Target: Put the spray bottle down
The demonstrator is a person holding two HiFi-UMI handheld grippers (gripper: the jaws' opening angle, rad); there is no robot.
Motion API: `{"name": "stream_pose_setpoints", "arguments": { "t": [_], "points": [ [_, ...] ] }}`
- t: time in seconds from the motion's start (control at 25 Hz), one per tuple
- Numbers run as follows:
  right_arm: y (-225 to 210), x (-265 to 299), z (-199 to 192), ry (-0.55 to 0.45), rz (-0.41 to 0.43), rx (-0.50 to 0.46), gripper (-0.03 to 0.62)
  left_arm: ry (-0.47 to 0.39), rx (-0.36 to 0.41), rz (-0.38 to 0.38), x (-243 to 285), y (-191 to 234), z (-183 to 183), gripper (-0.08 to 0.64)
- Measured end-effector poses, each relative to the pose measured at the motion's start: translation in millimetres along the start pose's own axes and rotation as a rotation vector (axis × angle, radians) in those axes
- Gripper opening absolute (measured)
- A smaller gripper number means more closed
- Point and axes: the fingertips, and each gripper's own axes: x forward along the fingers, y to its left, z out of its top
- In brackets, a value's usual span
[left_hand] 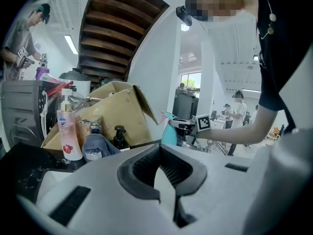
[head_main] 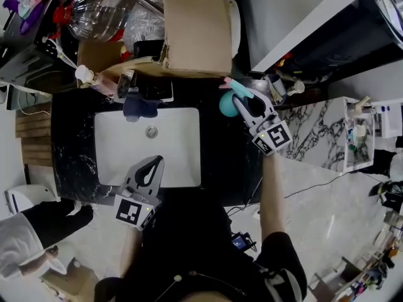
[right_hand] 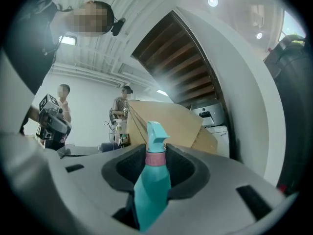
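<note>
A teal spray bottle (head_main: 228,104) is held upright over the black countertop (head_main: 69,143), just to the right of the white sink (head_main: 113,145) and close in front of a cardboard box (head_main: 192,24). It is clamped by the right gripper (head_main: 239,99), whose jaws are closed part-way on the bottle's shoulder just below the pink collar. The high grip appears to have been chosen so that the base is left free to be set flat on the counter. Whether the base is touching the surface cannot be told, since it is hidden in every view.

The bottle's long axis is kept vertical, with the trigger head on top. The nozzle is pointed toward the cardboard box, away from the person.

The left gripper (head_main: 156,161) is held over the sink's front edge, well apart from the bottle. Its jaw tips are brought together and nothing is gripped between them. It seems to be parked there to keep the counter free for the put-down. A pump bottle of hand soap (left_hand: 68,131) is seen standing behind the sink.
</note>
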Motion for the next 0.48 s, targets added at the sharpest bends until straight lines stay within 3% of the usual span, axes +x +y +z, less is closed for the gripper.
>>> {"name": "stream_pose_setpoints", "arguments": {
  "t": [0.48],
  "points": [
    [0, 1, -14, 0.009, 0.068, 0.028, 0.140, 0.015, -0.011, 0.021, 5, -2, -6, 0.006]
  ]
}}
